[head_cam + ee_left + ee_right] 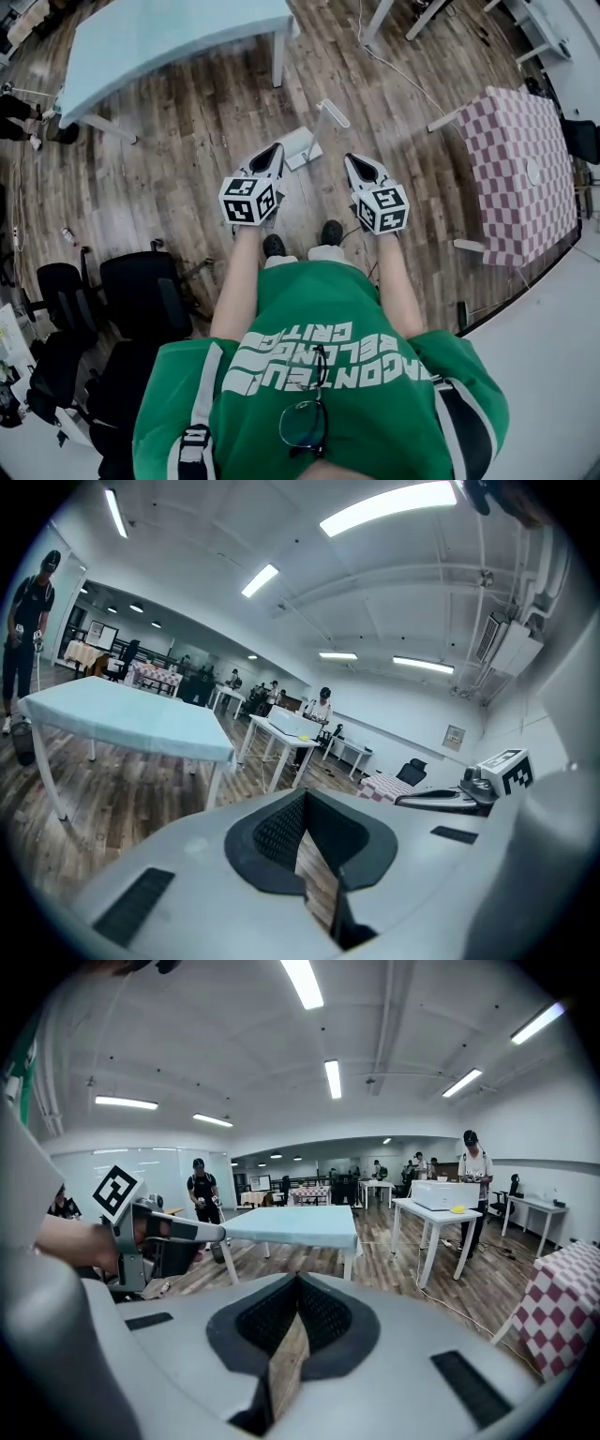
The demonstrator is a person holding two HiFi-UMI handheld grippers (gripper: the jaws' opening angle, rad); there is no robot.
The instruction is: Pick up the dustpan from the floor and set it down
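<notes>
The dustpan (302, 145) is white with a long handle and rests on the wooden floor just ahead of the person's feet, in the head view only. My left gripper (271, 152) hovers right beside its left edge, jaws shut with nothing between them. My right gripper (355, 162) is held a little to the right of the dustpan, also shut and empty. Both gripper views look out level across the room, and the dustpan is in neither. In the left gripper view my left gripper (305, 801) has its pads meeting at the tip. My right gripper (298, 1283) looks the same in its own view.
A light blue table (169, 37) stands at the far left. A table with a pink checked cloth (520, 169) is on the right. Black office chairs (141, 291) crowd the near left. White table legs (375, 19) and a cable (412, 80) lie beyond the dustpan. People stand far across the room.
</notes>
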